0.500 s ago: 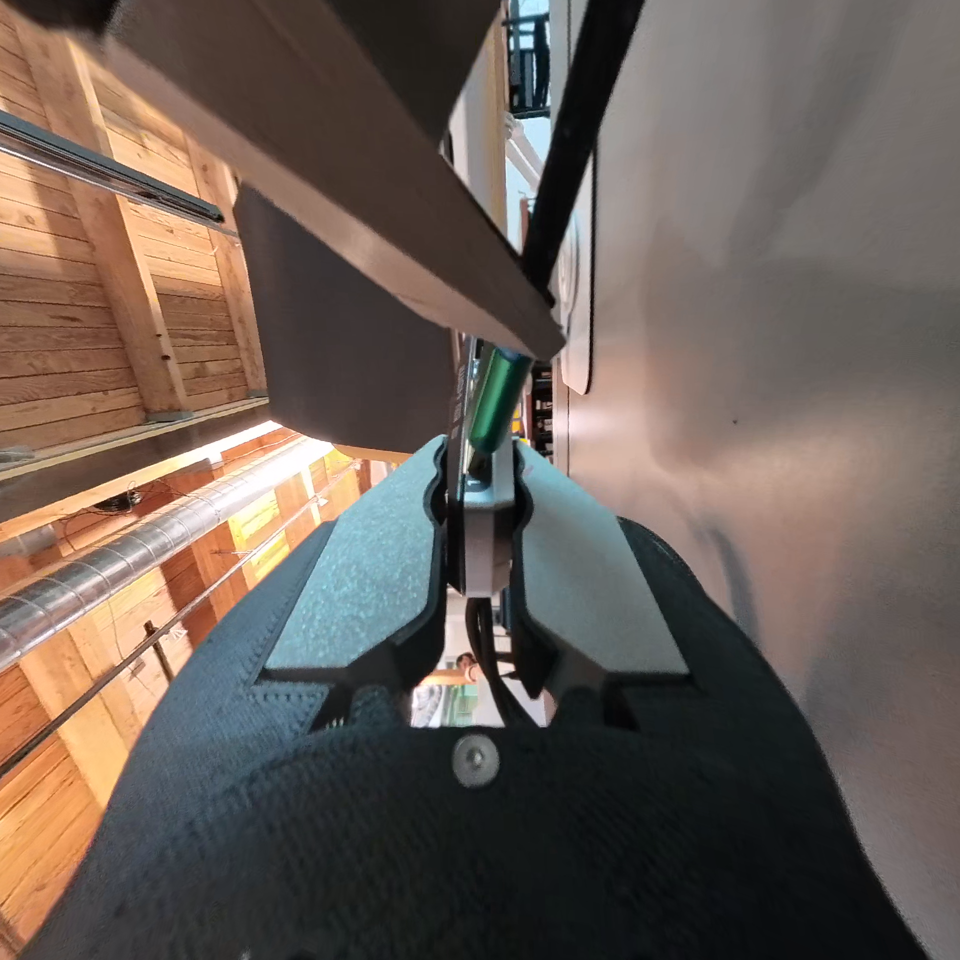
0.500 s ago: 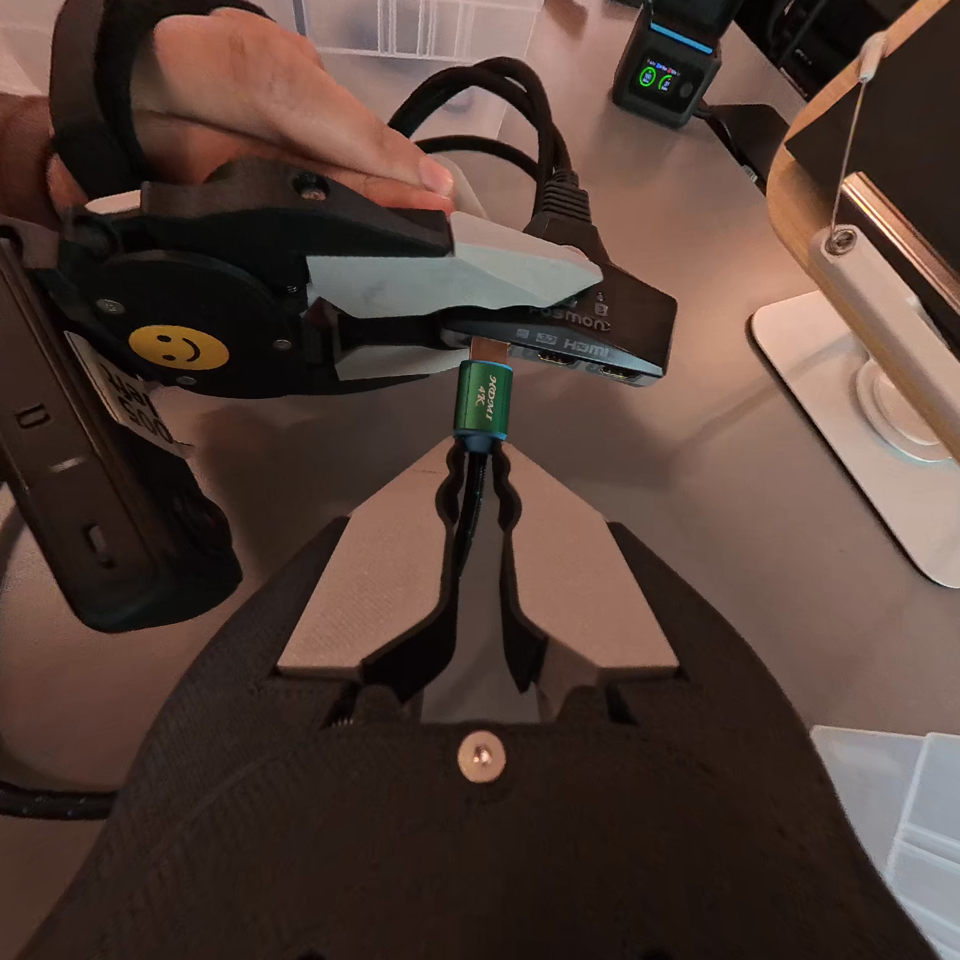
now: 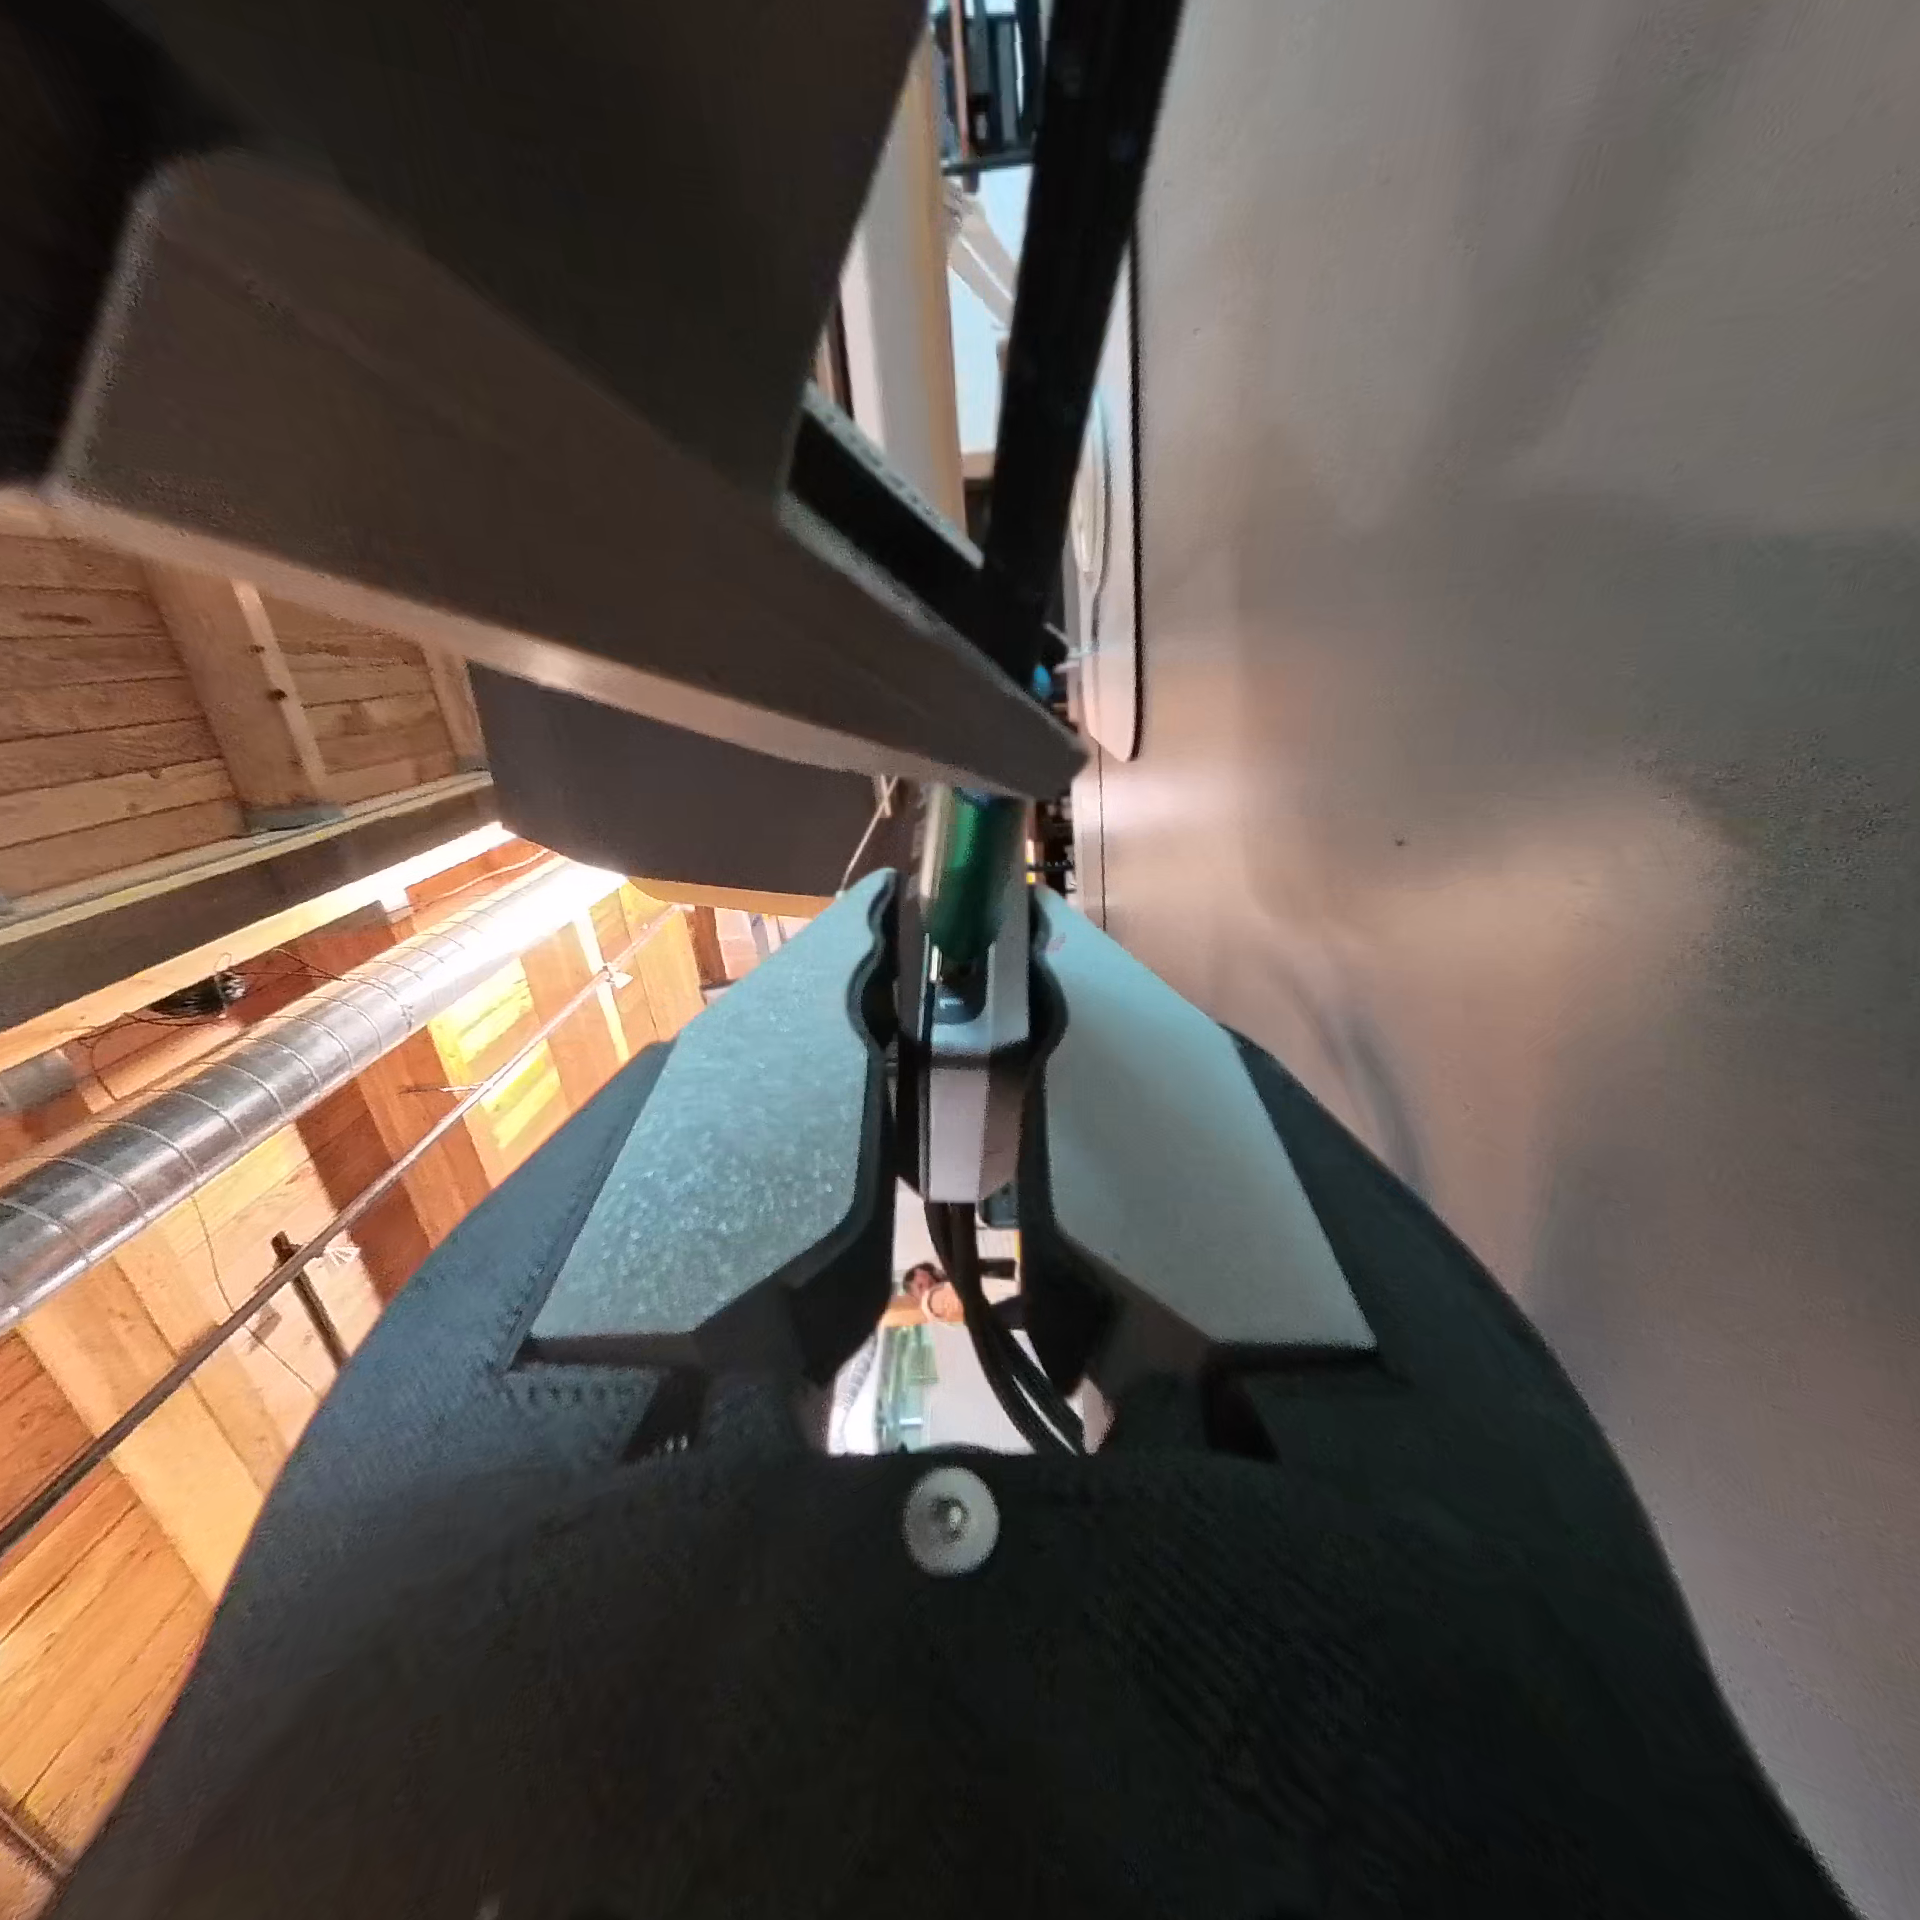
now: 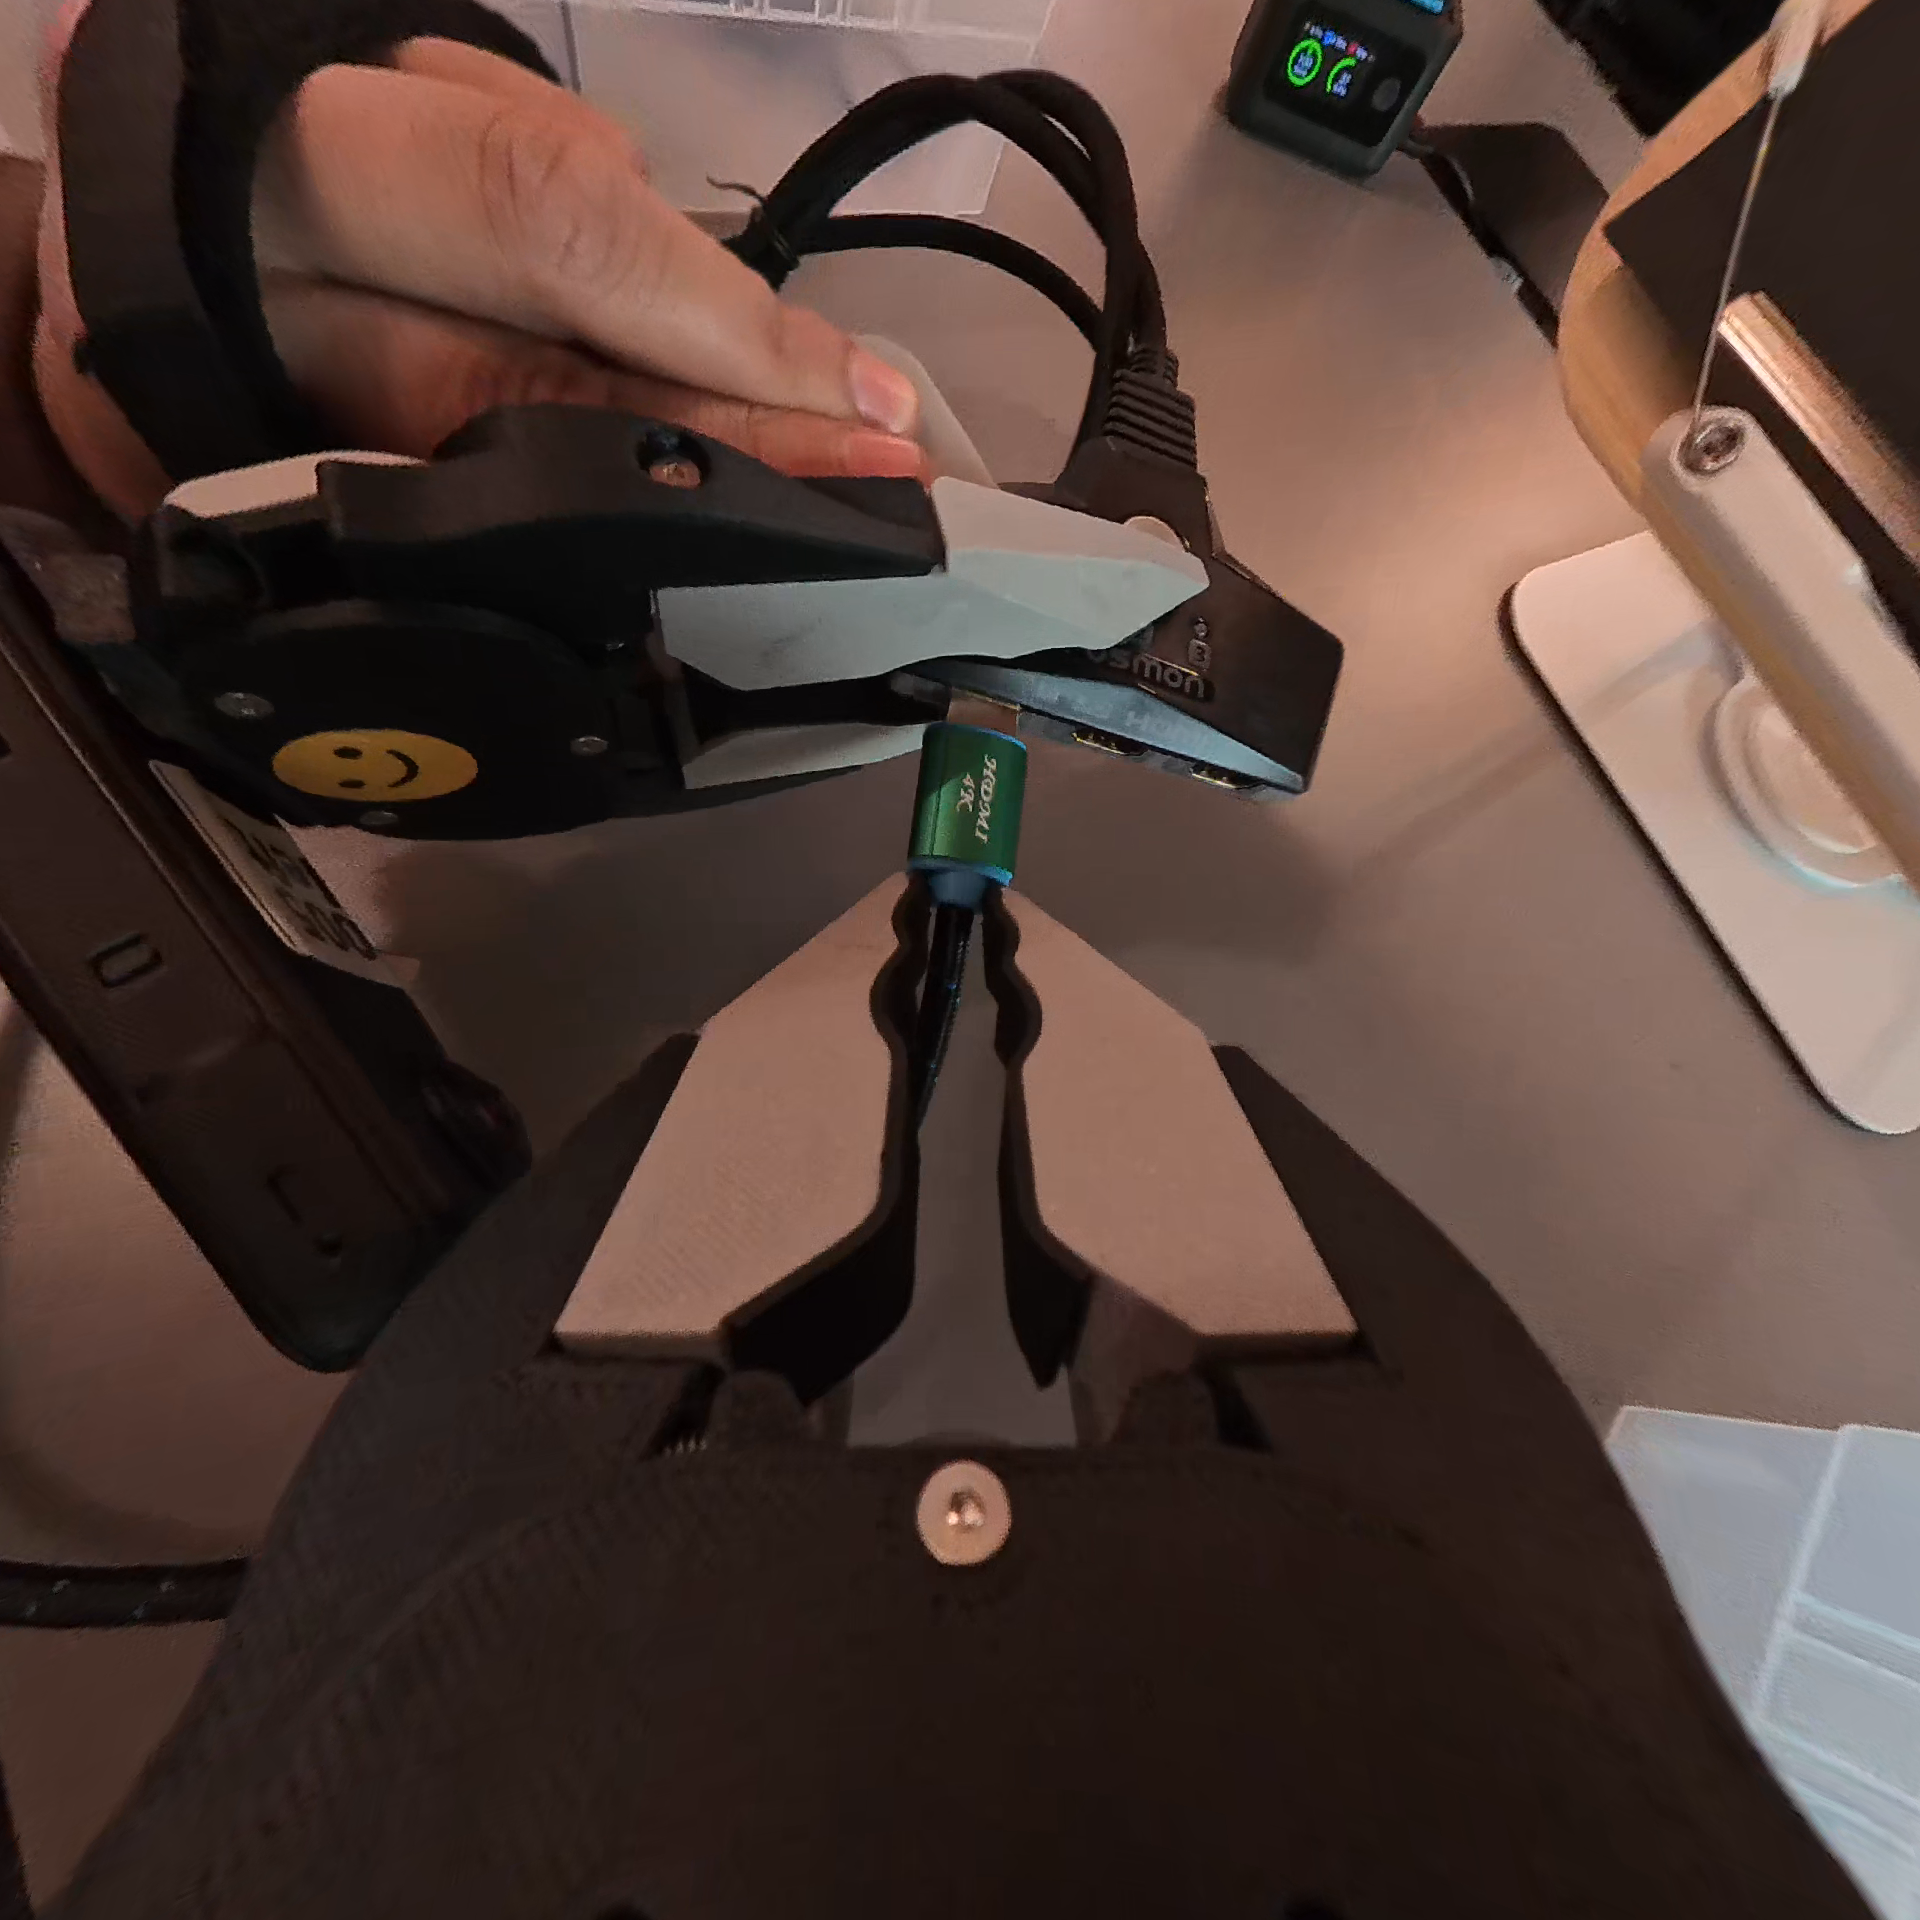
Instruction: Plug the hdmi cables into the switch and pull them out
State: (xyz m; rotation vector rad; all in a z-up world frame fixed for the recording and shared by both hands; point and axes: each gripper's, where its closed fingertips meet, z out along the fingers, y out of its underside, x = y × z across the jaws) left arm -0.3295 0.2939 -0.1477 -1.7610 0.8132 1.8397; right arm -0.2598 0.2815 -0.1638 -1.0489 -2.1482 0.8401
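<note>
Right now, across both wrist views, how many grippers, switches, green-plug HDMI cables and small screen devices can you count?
Grippers: 2, left gripper and right gripper
HDMI switch: 1, clamped in the left gripper
Green-plug HDMI cable: 1, held by the right gripper at the switch's port side
Small screen device: 1, on the table behind
Total: 5

The switch (image 4: 1236,665) hangs above the tabletop (image 4: 1351,1018), pinched at its left end by the left gripper (image 4: 1039,665). The plug (image 4: 966,800) sits in its near edge (leftmost port), cable running back between the right gripper (image 4: 951,914) fingers. A stand base (image 4: 1704,831) lies right.
</note>
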